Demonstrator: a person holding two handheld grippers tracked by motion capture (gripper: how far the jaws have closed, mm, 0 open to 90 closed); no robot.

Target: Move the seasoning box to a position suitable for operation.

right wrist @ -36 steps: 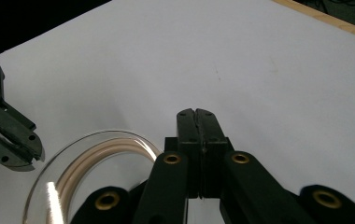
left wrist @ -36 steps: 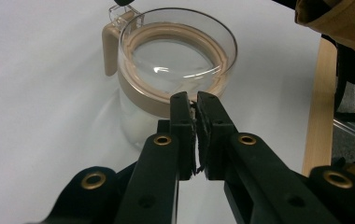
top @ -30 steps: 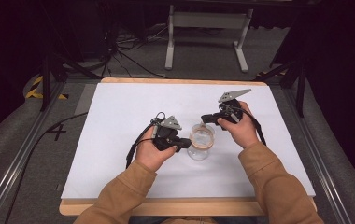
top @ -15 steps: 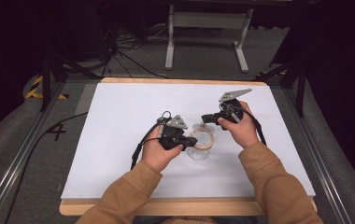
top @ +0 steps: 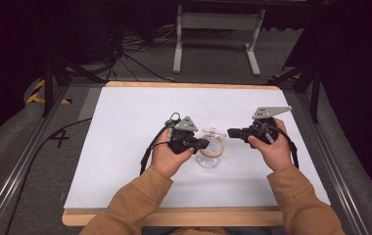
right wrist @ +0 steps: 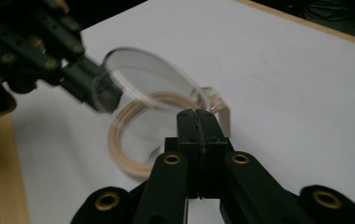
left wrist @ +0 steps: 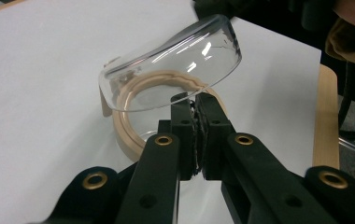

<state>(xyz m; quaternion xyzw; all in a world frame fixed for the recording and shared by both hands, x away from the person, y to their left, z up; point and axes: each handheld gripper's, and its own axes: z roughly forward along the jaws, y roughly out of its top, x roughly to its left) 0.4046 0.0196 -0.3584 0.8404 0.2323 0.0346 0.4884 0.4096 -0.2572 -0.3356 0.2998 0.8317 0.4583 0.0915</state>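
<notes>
White tabletop (top: 125,147) carried a clear jar (top: 208,159) near centre; the left gripper (left wrist: 197,103), fingers clamped on its clear lid (left wrist: 175,70), tilted it up, while the right gripper (right wrist: 197,115) at 3 o'clock sat clenched, empty; opening looked nearly done

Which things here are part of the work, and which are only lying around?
In use: clear lid, pinched by the left gripper; clear jar with tan rim; right gripper, shut beside it.
Lying about: white stand, floor cables, yellow-black tape.
</notes>
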